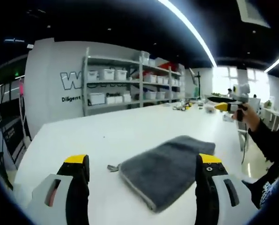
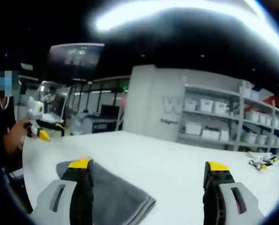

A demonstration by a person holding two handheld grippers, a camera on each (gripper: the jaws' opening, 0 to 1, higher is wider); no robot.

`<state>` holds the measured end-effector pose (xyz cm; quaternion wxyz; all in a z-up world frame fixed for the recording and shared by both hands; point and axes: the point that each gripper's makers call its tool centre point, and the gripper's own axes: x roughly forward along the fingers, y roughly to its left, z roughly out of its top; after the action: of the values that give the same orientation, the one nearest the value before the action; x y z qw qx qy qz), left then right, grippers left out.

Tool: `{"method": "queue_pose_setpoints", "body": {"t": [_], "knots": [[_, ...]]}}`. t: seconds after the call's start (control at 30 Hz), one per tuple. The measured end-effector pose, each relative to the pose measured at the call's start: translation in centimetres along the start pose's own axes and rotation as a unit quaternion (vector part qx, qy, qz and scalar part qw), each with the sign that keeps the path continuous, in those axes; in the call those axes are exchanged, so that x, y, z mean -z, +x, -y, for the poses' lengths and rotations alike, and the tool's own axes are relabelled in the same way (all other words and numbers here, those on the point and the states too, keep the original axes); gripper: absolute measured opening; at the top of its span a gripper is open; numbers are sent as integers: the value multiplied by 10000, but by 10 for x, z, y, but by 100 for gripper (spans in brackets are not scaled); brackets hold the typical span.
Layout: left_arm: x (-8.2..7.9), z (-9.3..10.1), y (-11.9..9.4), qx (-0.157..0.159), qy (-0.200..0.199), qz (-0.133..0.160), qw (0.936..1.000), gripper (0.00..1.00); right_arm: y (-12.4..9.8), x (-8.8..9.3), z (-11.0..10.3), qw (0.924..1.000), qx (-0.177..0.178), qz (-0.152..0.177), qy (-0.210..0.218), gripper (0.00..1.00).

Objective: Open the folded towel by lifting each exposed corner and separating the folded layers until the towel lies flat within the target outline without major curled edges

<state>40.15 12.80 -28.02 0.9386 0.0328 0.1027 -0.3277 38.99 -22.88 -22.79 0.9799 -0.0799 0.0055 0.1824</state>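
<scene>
A grey folded towel (image 1: 170,166) lies on the white table (image 1: 130,124), with a small tag (image 1: 112,168) sticking out at its near left corner. My left gripper (image 1: 143,159) hovers open just in front of it, jaws wide apart with nothing between them. In the right gripper view the towel (image 2: 116,197) lies low on the left, partly behind my left jaw. My right gripper (image 2: 149,165) is open and holds nothing. A hand holds the right gripper (image 1: 221,107) up past the table's far right. The left gripper (image 2: 45,136) appears at the left edge, also held in a hand.
Metal shelves (image 1: 130,82) with white bins stand against the back wall beyond the table. Small items (image 1: 184,106) sit at the table's far end. A person's dark sleeve (image 1: 270,140) is at the right. More shelving (image 2: 233,119) shows on the right.
</scene>
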Motion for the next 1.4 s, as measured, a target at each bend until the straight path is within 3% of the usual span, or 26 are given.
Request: {"method": "queue_pose_setpoints", "body": {"t": [0.1,0.37,0.67,0.83,1.03,1.2,1.4], "knots": [[16,2,-1,-188,-74,-175,9996,89,-3,13,-1,9997,96,-216,-81,94],[52,12,6,-17,-295,-503,9983,80,-7,63,-18,9959,-62,-877,188,86],[91,17,16,99,-330,-986,9945,71,-6,100,-35,9915,-183,-1242,340,80],[96,17,18,147,-369,-1075,9934,66,-5,110,-40,9897,-237,-1357,383,77],[100,15,21,174,-460,-1152,9921,54,-5,118,-52,9874,-395,-1487,373,68],[103,21,24,288,-588,-1203,9906,46,-7,126,-67,9829,-584,-1678,490,48],[112,33,30,443,-573,-1331,9885,37,-10,144,-74,9767,-692,-1994,391,51]]}}
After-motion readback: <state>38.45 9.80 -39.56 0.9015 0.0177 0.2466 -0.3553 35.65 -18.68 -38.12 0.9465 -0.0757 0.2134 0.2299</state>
